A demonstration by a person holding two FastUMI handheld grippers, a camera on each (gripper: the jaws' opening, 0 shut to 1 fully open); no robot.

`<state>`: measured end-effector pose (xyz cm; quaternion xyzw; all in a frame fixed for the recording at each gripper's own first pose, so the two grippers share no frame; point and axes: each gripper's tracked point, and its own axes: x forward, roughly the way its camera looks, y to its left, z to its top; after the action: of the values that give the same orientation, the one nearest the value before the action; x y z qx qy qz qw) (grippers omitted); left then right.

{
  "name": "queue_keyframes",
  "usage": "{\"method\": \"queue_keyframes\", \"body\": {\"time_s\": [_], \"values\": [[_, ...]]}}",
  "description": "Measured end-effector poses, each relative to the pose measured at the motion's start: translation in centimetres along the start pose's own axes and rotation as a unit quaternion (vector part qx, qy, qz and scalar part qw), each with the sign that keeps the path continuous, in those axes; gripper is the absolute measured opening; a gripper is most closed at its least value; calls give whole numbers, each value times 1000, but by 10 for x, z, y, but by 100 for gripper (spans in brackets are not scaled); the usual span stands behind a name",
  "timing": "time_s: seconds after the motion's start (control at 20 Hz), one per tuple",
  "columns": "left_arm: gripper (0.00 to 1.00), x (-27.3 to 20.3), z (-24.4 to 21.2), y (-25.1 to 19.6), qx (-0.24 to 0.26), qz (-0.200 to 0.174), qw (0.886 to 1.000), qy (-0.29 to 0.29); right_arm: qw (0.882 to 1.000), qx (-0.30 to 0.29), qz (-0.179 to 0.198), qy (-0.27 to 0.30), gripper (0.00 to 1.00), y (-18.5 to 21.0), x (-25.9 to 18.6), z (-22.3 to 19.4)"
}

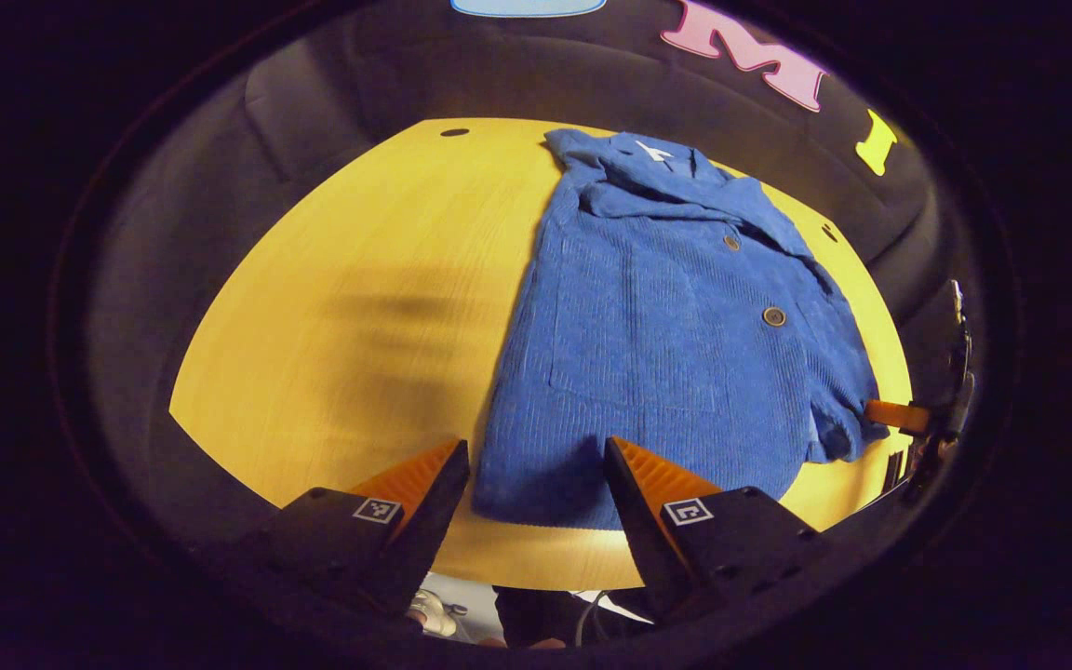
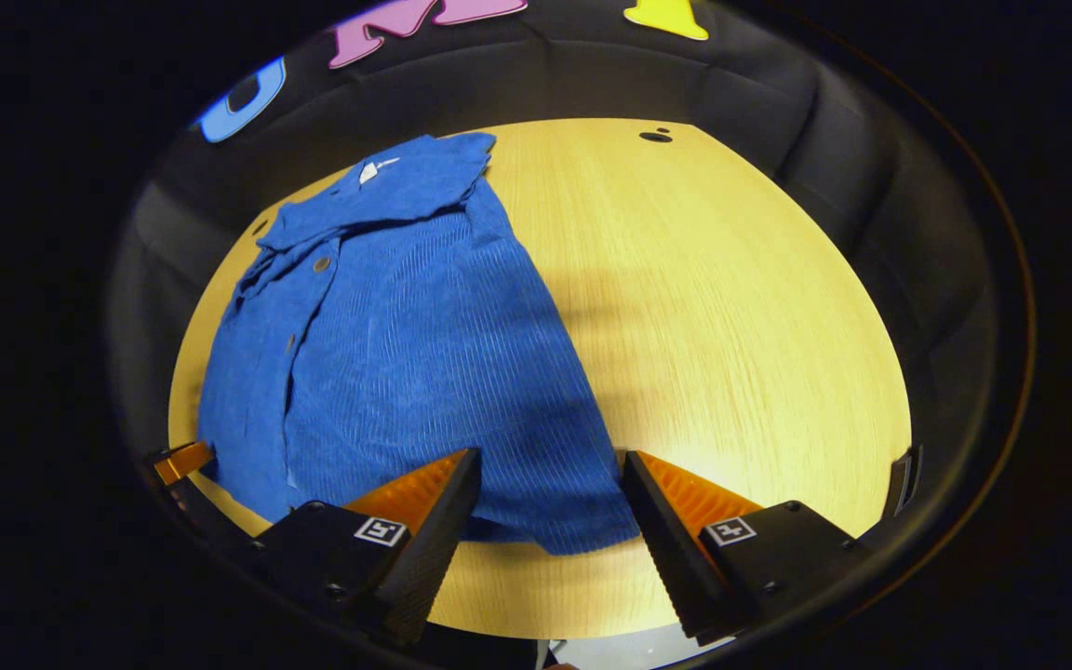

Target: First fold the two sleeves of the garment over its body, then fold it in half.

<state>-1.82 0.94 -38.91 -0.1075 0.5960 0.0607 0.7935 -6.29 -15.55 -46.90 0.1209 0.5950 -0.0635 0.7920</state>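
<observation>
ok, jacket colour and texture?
Blue ribbed corduroy jacket, brown buttons; clearest in the left gripper view.

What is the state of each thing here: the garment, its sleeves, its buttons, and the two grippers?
Blue garment: lying flat on the wooden table, collar at the far end, hem near the grippers, not yet folded in half.
Sleeves: appear folded in over the body; hard to confirm.
Buttons: appear fastened.
Left gripper: open, above the near hem, holding nothing.
Right gripper: open, above the near hem, holding nothing.
</observation>
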Motion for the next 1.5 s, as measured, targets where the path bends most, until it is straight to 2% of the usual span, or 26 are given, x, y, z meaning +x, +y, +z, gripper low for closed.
{"method": "queue_keyframes", "body": {"time_s": [0.05, 0.1, 0.25, 0.35, 0.4, 0.45, 0.5, 0.55, 0.6, 0.65, 0.7, 0.75, 0.85, 1.0, 1.1, 1.3, 1.5], "values": [[86, 1, 2, -5, 8, -5, 1000, 2, 1000, -10, -6, 6, 99, 0, 3, -3], [81, -1, 1, -3, 12, 1, 1000, 3, 1000, -16, -9, 5, 99, 1, 3, -2], [81, -2, 0, -8, 34, 11, 999, 12, 1000, -3, -16, 17, 100, 0, 5, -1], [66, -1, -4, -25, 49, 2, 999, 7, 1000, -4, -15, 20, 99, 1, 5, -1], [53, 5, -8, -33, 54, 2, 999, 5, 1000, -6, -12, 17, 98, 3, 6, 0], [39, 5, -11, -34, 57, 5, 998, 2, 1000, -7, -11, 11, 71, 6, 6, 0], [24, 4, -10, -35, 59, 8, 998, -1, 1000, -13, -3, 8, 74, 12, 6, 0], [20, 2, -11, -37, 58, 12, 998, -2, 1000, -22, 6, 4, 56, 19, 7, 0], [8, 3, -12, -37, 57, 8, 998, -2, 999, -34, 14, 2, 38, 25, 7, 0], [8, 2, -13, -42, 57, -4, 998, -2, 999, -45, 12, -6, 19, 26, 8, 1], [8, 1, -12, -45, 53, -13, 998, -2, 998, -53, 18, -10, 14, 28, 6, 1], [0, -4, -12, -48, 52, -24, 998, -1, 998, -58, 39, -12, 7, 33, 7, -1], [0, -1, -14, -50, 48, -44, 998, 6, 997, -38, 69, 5, 5, 39, 4, -6], [0, -5, -9, -47, 11, -53, 999, 6, 997, -14, 78, 11, 5, 41, 1, -4], [0, -18, 3, -50, -10, -65, 998, -8, 995, -5, 97, 4, 5, 53, -10, 7], [0, -44, 51, -58, -11, -78, 996, -43, 991, -19, 131, -21, 5, 74, -31, 51], [0, -55, 119, -68, -3, -88, 993, -80, 984, -15, 166, -62, 5, 97, -39, 124]]}}
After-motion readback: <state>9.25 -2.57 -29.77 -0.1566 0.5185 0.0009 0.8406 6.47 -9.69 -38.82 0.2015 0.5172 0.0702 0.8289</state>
